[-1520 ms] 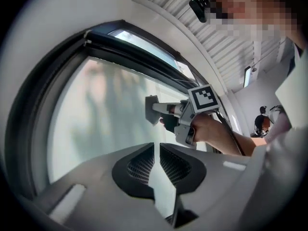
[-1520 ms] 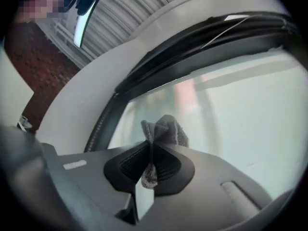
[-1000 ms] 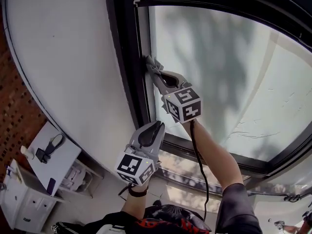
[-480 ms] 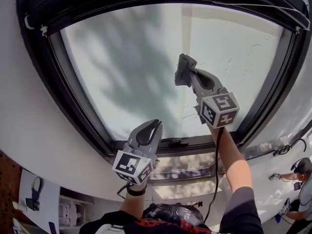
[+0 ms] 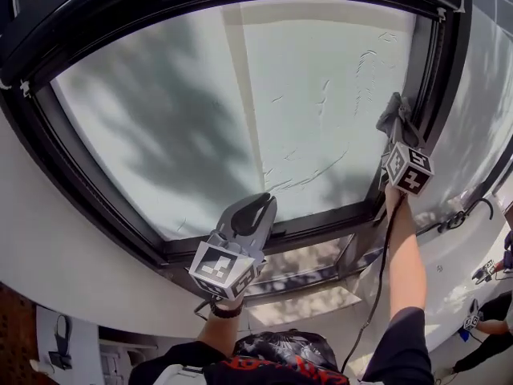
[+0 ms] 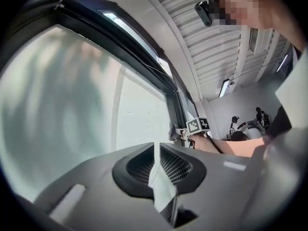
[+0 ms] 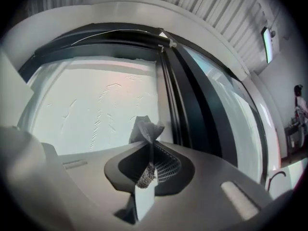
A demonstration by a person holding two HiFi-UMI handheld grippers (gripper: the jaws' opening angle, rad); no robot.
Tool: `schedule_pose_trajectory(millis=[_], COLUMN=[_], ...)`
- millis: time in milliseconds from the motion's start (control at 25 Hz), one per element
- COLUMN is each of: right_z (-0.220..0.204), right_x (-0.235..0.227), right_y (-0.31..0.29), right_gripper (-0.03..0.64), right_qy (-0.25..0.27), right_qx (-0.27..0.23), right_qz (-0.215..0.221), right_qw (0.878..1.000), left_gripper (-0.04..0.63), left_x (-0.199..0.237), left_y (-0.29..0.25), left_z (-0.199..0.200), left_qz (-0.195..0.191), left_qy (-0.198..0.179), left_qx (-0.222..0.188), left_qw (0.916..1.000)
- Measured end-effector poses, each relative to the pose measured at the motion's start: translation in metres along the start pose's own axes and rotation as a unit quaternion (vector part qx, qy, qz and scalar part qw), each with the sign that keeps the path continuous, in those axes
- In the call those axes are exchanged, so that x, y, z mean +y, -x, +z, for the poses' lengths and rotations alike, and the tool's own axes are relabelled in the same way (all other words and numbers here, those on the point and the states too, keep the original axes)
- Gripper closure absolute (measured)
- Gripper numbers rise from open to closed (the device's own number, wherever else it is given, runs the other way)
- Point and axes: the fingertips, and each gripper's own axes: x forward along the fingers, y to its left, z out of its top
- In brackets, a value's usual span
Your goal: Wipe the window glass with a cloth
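One cloth (image 5: pixel 392 109), bunched, long axis pointing up along the right gripper (image 5: pixel 394 128) whose jaws clamp it, at window glass (image 5: pixel 240 111) right edge. Left gripper (image 5: pixel 258 204) jaws together, empty.

Left gripper (image 5: pixel 260 200), right gripper (image 5: pixel 398 127): grey shells, black mesh pocket behind fingers, black-white marker cube (image 5: pixel 224 269) further back. Black cable (image 5: pixel 383 263) off the right one. Black wristband (image 5: pixel 226 314), dark sleeve (image 5: pixel 393 347).
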Motion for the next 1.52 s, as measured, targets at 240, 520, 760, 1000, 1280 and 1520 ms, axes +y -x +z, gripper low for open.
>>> schedule_pose_trajectory(millis=[240,520,760,1000,1280,1520], right_z=[0.007,0.021,0.013,0.000,0.008,-0.004], right_x=[0.191,0.480,0.645,0.670,0.521,0.306], right_y=[0.032,0.125,0.208,0.192,0.121,0.054], right_gripper=[0.591,0.591,0.589,0.589,0.590,0.589], right_qy=[-0.012,-0.064,-0.063,-0.058,-0.036,-0.017], right_qx=[-0.055,-0.059,-0.034,-0.017,-0.041,-0.023], right_qz=[0.208,0.499,0.627,0.607,0.482,0.306], right_qw=[0.976,0.862,0.776,0.793,0.875,0.952], left_gripper=[0.566,0.566,0.566,0.566,0.566,0.566], left_x=[0.034,0.108,0.139,0.152,0.139,0.087], left_y=[0.042,0.164,0.265,0.305,0.216,0.103], left_z=[-0.008,0.013,0.028,0.029,0.015,-0.005], left_qz=[0.069,0.246,0.343,0.374,0.257,0.125], left_qy=[-0.009,-0.035,-0.056,-0.049,-0.026,0.001], left_qx=[0.010,0.000,-0.002,-0.004,-0.010,-0.010], left_qw=[0.9975,0.9686,0.9379,0.9263,0.9659,0.9921])
